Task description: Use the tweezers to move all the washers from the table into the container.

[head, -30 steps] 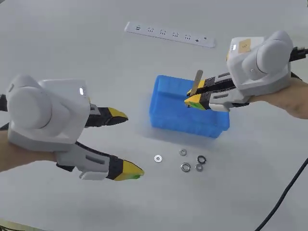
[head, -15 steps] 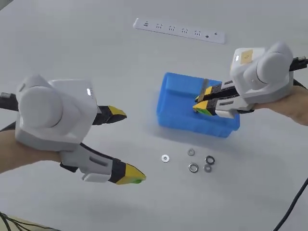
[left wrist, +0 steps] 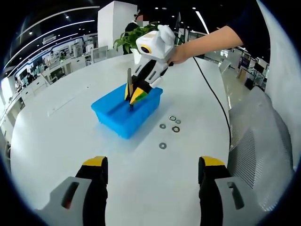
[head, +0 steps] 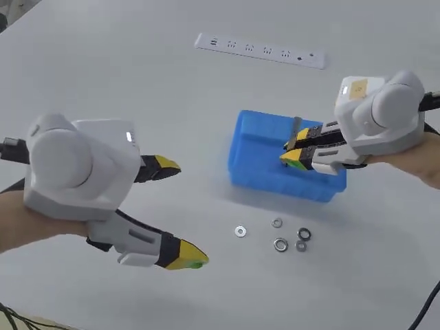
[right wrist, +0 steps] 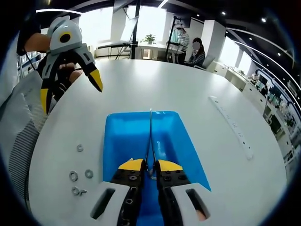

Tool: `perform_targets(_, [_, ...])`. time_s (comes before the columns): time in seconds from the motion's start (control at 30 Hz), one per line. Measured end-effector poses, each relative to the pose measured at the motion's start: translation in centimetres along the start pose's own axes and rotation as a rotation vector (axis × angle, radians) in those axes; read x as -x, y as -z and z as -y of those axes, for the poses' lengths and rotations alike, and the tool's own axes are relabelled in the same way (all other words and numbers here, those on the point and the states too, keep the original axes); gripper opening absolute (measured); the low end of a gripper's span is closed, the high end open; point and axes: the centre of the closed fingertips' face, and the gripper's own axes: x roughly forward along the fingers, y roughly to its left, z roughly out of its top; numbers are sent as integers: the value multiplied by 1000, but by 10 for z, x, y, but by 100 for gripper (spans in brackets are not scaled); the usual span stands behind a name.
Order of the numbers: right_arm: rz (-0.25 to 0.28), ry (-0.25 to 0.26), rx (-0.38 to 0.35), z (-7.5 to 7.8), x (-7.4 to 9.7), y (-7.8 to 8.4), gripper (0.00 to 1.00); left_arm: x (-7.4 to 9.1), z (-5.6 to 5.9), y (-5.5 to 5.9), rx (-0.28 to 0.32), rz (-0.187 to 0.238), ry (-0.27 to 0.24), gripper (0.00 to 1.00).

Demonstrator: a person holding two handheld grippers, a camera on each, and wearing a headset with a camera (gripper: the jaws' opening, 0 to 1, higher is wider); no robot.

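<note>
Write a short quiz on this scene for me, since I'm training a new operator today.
1. True or false: the left tool is shut on the tweezers.
2. How many washers lie on the table?
3. The right tool holds the tweezers over: A the washers, B the blue container, C bare table.

Key: 1 false, it is open and holds nothing; 2 five; 3 B.

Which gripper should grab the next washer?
Right. The right gripper is shut on the tweezers, above the blue container, near the loose washers; the left gripper is open and empty.
</note>
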Motion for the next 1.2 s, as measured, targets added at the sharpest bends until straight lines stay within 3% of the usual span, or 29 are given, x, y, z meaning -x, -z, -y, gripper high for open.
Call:
perform_targets(0.2, [11,13,7,2,3,-6,11,0,-4,-10,3,26,1,85])
perform_targets(0.3, [30,12,2,1,5,-13,11,-1,-12,-24,16,77,-3,85])
perform_targets(0.47, [49,3,25,-3,9,-26,11,-11,-32,-67,-30,187,-17,82])
perform_targets(0.53, [49,8,32,-5,10,-28,11,-15,-40,-81,-45,207,-34,86])
perform_targets(0.67, [44,5,32,-11,12,-28,11,-25,-44,-108,-78,248,-7,78])
perform_targets(0.73, [38,3,34,-13,13,-27,11,-31,-45,-117,-103,246,17,71])
perform_targets(0.8, [39,-3,34,-16,15,-27,11,-37,-51,-128,-179,259,-4,66])
perform_targets(0.83, [38,-8,37,-19,16,-27,11,-42,-50,-133,-213,268,8,63])
perform_targets(0.9, [33,-18,44,-22,17,-27,11,-48,-49,-133,-208,248,29,60])
perform_targets(1.2, [32,-16,53,-25,21,-26,11,-65,-40,-145,-235,232,114,39])
